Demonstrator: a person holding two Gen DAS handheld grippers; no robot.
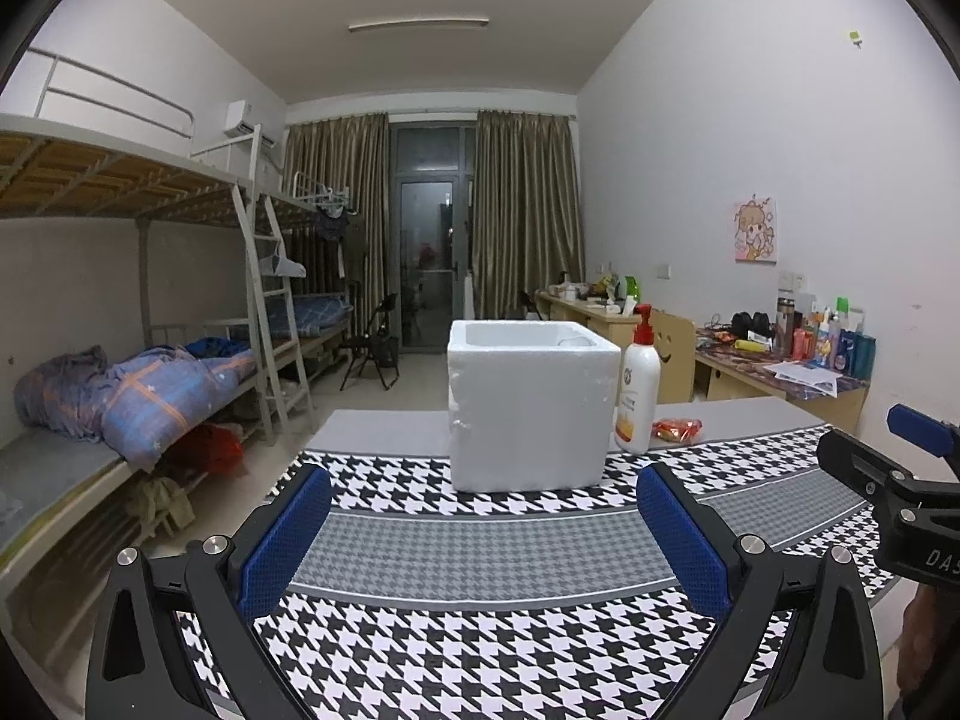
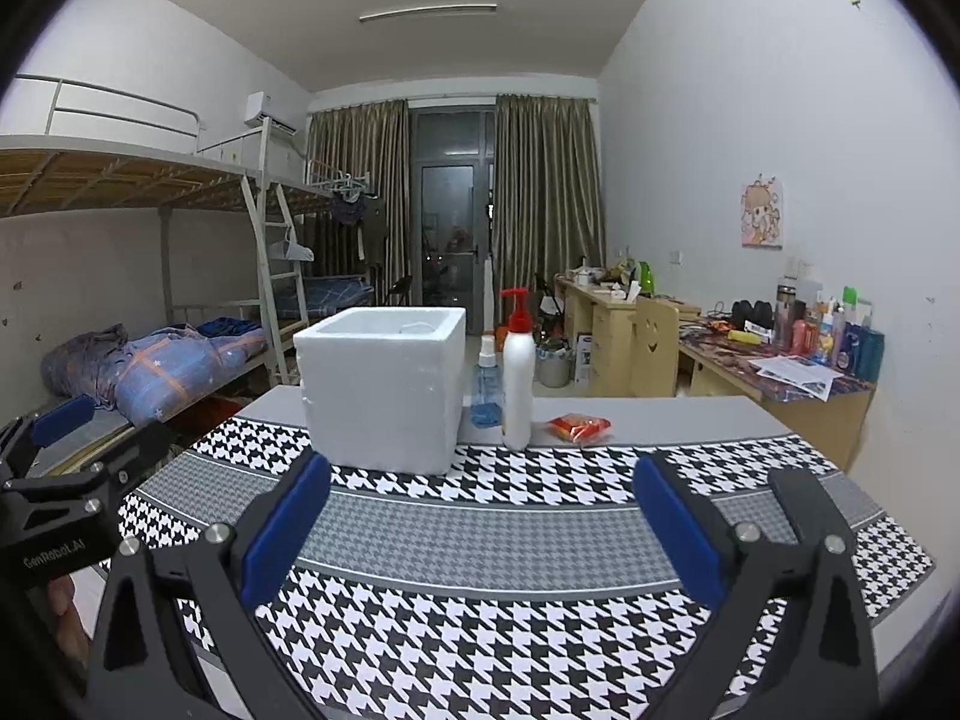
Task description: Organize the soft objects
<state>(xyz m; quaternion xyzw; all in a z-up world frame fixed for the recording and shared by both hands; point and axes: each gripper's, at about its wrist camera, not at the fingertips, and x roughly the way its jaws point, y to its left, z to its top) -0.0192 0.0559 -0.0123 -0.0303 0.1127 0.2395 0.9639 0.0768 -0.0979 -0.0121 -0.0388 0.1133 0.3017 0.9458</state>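
Nothing looks sorted yet; the crinkly red snack packet (image 2: 579, 426), right of centre, lies outside the white foam box (image 2: 384, 387). Left gripper (image 1: 483, 531) and right gripper (image 2: 480, 525) hover spread apart, empty.

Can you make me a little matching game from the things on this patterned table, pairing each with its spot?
Things:
1. foam box
2. white pump bottle
3. blue spray bottle
4. red packet

Places:
A. farthest right, lying flat on the grey tabletop
B. farthest left, standing on the houndstooth mat
C. between the box and the pump bottle
D. upright, just left of the packet

Pairs: 1-B, 2-D, 3-C, 4-A
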